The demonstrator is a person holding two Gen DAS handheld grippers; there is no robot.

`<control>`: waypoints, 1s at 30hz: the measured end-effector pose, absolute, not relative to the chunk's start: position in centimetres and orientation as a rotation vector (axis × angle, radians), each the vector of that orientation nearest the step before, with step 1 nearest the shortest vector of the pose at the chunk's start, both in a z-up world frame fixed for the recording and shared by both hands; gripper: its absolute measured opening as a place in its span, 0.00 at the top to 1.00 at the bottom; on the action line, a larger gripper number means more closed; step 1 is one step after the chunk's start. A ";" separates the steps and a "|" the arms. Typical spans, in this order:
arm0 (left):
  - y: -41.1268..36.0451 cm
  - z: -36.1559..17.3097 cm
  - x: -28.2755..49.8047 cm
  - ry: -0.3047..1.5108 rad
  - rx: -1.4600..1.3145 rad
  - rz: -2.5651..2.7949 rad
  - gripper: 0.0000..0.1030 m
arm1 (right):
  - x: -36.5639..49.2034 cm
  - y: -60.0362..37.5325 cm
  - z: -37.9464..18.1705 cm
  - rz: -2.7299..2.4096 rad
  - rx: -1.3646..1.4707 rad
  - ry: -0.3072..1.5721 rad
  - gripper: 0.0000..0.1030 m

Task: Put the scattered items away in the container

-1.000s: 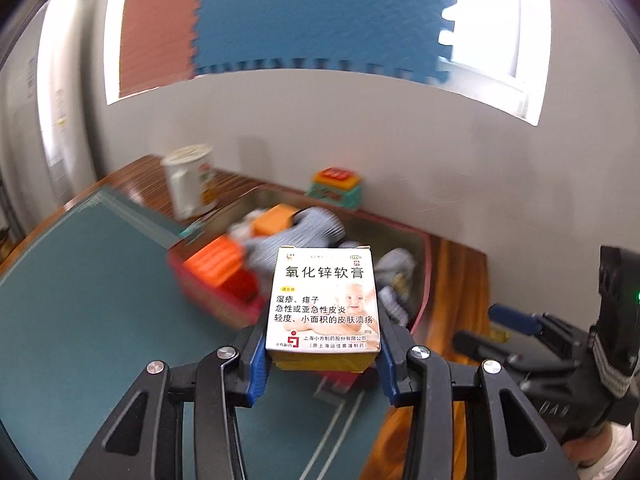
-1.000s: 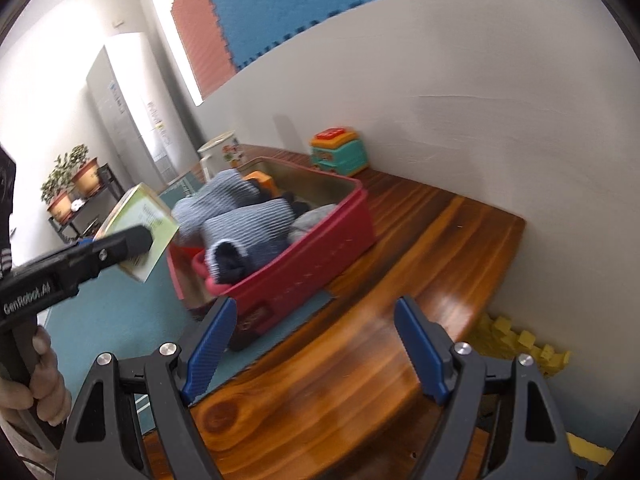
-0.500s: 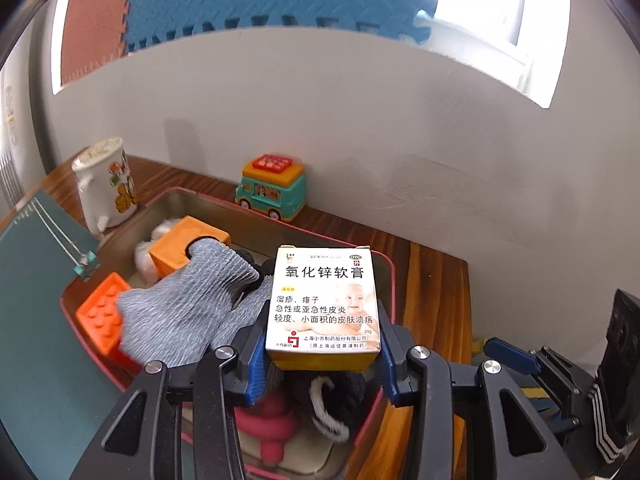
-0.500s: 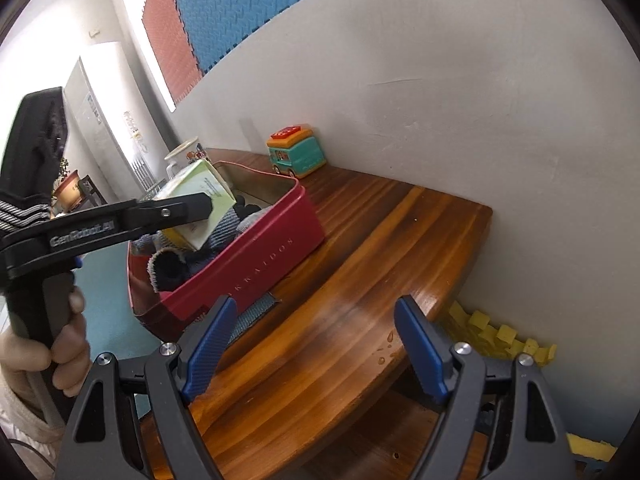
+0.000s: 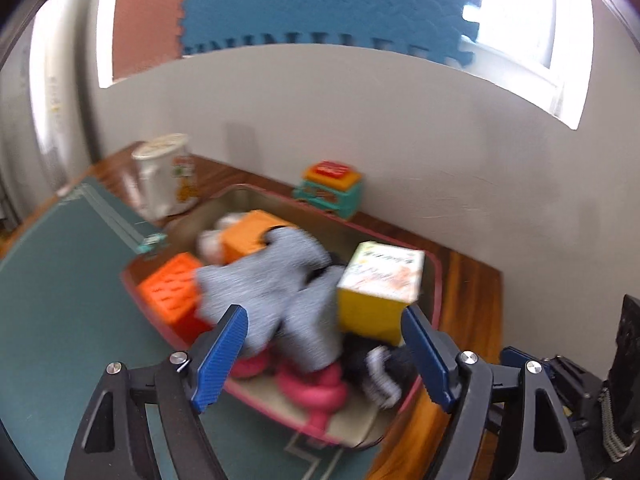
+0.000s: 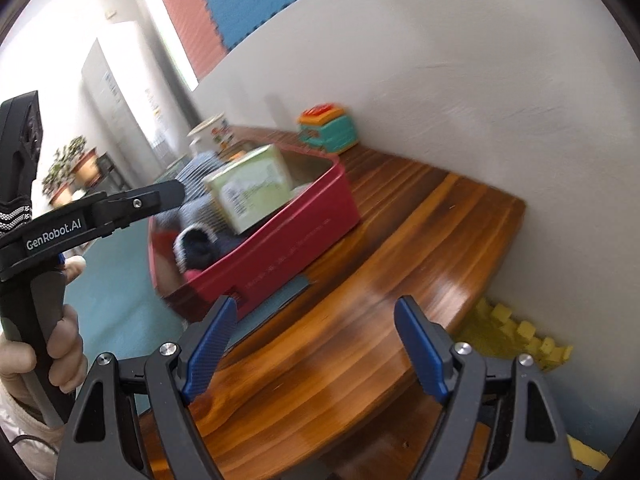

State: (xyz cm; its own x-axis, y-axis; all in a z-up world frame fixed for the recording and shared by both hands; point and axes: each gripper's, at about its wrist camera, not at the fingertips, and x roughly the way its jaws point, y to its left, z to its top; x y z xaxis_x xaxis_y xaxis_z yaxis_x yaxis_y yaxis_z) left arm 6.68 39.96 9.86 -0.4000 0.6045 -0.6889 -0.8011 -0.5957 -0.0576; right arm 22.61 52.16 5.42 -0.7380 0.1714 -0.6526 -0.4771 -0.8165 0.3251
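The red tin container [image 5: 437, 280] [image 6: 304, 236] sits on the wooden table and holds grey socks [image 5: 276, 284], orange blocks [image 5: 172, 292], a pink ring [image 5: 312, 392] and dark socks. The white and yellow ointment box [image 5: 380, 288] [image 6: 252, 192] lies tilted on top of the socks at the tin's right side, free of any fingers. My left gripper [image 5: 324, 356] is open and empty just above the tin's near edge. My right gripper [image 6: 316, 348] is open and empty over the wooden table, right of the tin.
A white mug [image 5: 164, 176] and a teal and orange toy bus [image 5: 328, 192] [image 6: 328, 128] stand behind the tin by the wall. A green mat [image 5: 60, 300] covers the table's left part. Yellow foam pieces [image 6: 520, 340] lie beyond the table's right edge.
My left gripper opened and let go of the ointment box, which dropped into the tin onto the socks. The left gripper has pulled back. The right gripper stayed open.
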 end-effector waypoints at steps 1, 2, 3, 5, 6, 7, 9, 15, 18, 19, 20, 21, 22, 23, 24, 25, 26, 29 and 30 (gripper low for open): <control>39.2 9.9 6.4 0.360 -0.872 2.102 0.20 | 22.4 52.0 5.4 2.552 -0.908 0.693 0.19; 38.5 9.8 6.1 0.355 -0.888 2.133 0.20 | 22.3 51.7 5.4 2.558 -0.920 0.690 0.19; 37.8 9.7 5.8 0.341 -0.909 2.158 0.18 | 22.2 51.4 5.4 2.565 -0.932 0.684 0.19; 36.6 9.6 5.5 0.342 -0.943 2.202 0.16 | 21.9 50.8 5.7 2.578 -0.941 0.662 0.19; 36.1 9.6 5.3 0.345 -0.960 2.223 0.16 | 21.8 50.4 5.8 2.585 -0.946 0.651 0.19; 35.7 9.6 5.4 0.352 -0.970 2.241 0.16 | 21.7 50.0 6.0 2.593 -0.946 0.642 0.19; 35.0 9.5 5.5 0.370 -0.983 2.263 0.16 | 21.5 49.4 6.3 2.608 -0.946 0.631 0.19; 33.2 9.3 6.4 0.335 -1.023 2.233 0.09 | 21.1 47.6 6.5 2.638 -0.953 0.623 0.18; 32.8 9.6 7.1 0.336 -1.016 2.246 0.00 | 21.2 46.9 6.7 2.641 -0.950 0.607 0.18; 32.7 9.9 7.4 0.334 -1.011 2.246 0.00 | 21.3 46.7 6.8 2.642 -0.946 0.602 0.18; 32.7 10.1 7.6 0.328 -1.011 2.238 0.01 | 21.3 46.7 7.0 2.642 -0.942 0.601 0.18; 32.6 10.1 7.8 0.321 -1.013 2.231 0.01 | 21.4 46.6 7.1 2.642 -0.939 0.600 0.18; 32.6 10.2 7.9 0.320 -1.014 2.229 0.01 | 21.5 46.5 7.1 2.641 -0.935 0.599 0.18; 32.7 10.2 8.0 0.326 -1.013 2.234 0.01 | 21.6 46.5 7.2 2.640 -0.932 0.598 0.18; 32.8 10.3 8.0 0.334 -1.011 2.241 0.01 | 21.7 46.3 7.4 2.639 -0.928 0.595 0.18; 32.8 10.3 8.1 0.345 -1.008 2.249 0.01 | 21.8 46.2 7.5 2.638 -0.925 0.592 0.18; 32.9 10.2 8.1 0.352 -1.006 2.252 0.01 | 21.9 46.1 7.5 2.638 -0.924 0.590 0.18; 33.2 9.9 8.0 0.375 -1.001 2.251 0.01 | 22.2 45.9 7.6 2.636 -0.922 0.584 0.18; 33.3 9.8 8.1 0.390 -0.997 2.256 0.01 | 22.2 45.9 7.6 2.635 -0.921 0.583 0.18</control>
State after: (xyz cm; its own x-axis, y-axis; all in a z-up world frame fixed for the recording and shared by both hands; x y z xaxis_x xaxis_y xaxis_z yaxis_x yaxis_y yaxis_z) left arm 8.13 33.31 9.78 -0.5126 0.4310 -0.7426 -0.6551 -0.7555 0.0137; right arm 22.16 45.86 7.64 -0.7538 0.1353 -0.6431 -0.3940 -0.8763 0.2774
